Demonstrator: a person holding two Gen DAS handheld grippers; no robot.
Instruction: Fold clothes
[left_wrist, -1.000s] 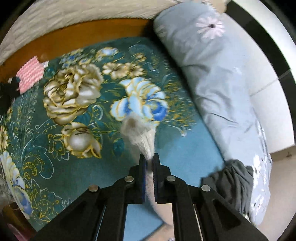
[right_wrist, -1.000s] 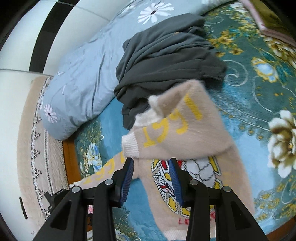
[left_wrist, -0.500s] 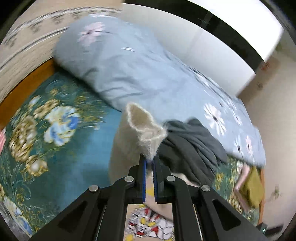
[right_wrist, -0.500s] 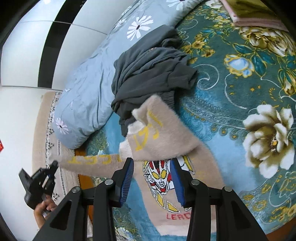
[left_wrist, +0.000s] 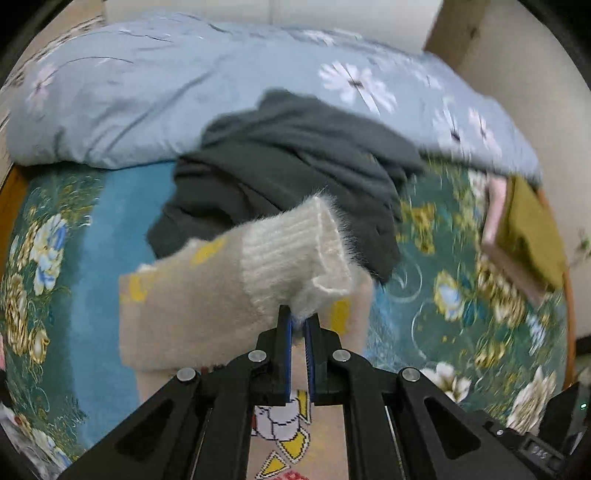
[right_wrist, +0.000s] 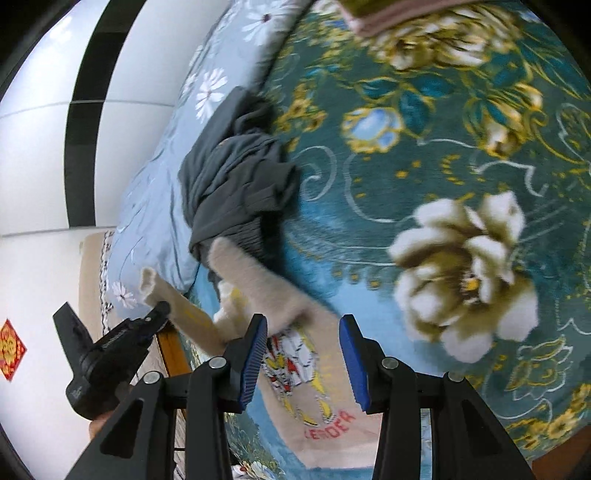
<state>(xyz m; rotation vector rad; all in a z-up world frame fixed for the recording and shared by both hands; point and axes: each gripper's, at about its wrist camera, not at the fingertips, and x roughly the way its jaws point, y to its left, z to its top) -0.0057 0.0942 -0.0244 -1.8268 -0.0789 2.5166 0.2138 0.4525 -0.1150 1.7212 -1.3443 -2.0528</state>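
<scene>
A beige fuzzy sweater with a cartoon print and yellow letters lies on the teal floral bedspread. My left gripper is shut on its white ribbed sleeve cuff, holding the sleeve lifted over the sweater's body. The right wrist view shows the same sweater beneath my right gripper, whose jaws stand open with nothing pressed between them. At the left of that view is the left gripper, with the sleeve cuff sticking out of it.
A crumpled dark grey garment lies just beyond the sweater against a rolled light blue flowered duvet. Folded olive and pink clothes sit at the bed's far right. The bed's wooden edge runs at the left.
My left gripper has swung the sleeve cuff from over the bare bedspread across to above the sweater's body, rolling as it went. The right gripper has pulled back and its view has shifted right.
</scene>
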